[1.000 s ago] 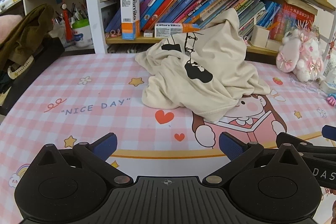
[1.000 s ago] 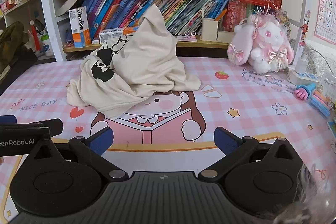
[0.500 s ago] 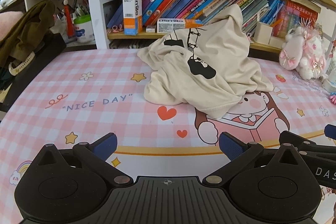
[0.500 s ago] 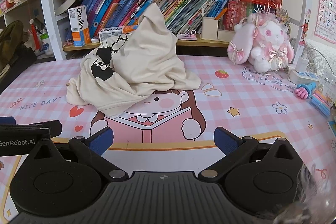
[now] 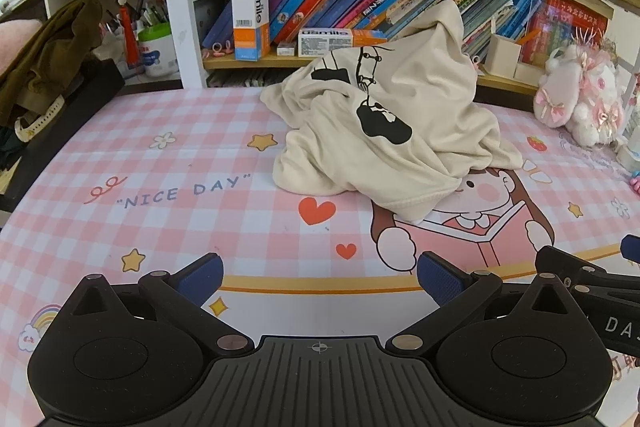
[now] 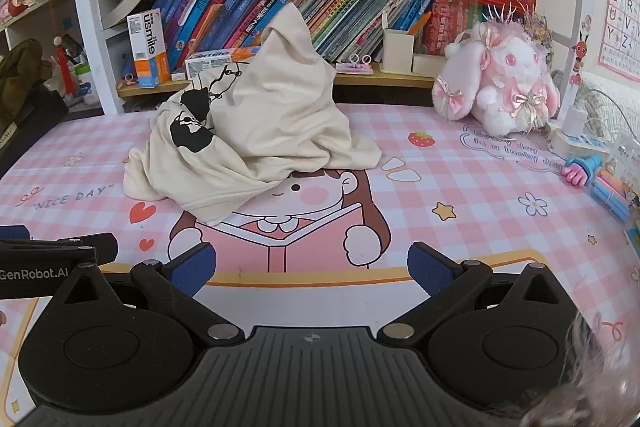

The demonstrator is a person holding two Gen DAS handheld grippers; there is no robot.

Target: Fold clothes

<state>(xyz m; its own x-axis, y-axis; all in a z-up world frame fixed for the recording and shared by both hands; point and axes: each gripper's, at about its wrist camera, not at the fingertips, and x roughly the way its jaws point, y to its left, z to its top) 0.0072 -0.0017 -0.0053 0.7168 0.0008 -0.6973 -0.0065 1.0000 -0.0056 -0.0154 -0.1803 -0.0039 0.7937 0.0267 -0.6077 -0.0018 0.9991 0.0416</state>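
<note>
Nearest, the left gripper (image 5: 319, 273) and the right gripper (image 6: 311, 267) hover side by side over the pink checked desk mat (image 5: 168, 227), each with jaws spread wide and empty. Beyond them, a crumpled cream T-shirt (image 5: 394, 131) with a black print lies heaped mid-mat, well apart from both. Behind it stands the bookshelf (image 6: 280, 3), with a pink plush rabbit (image 6: 504, 75) at the right.

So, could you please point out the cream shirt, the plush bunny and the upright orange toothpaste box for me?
cream shirt (image 6: 280, 115): right wrist view, on the plain fabric at the middle of the heap.
plush bunny (image 6: 506, 83): right wrist view, on its white chest.
upright orange toothpaste box (image 5: 250, 17): left wrist view, on its front face.
</note>
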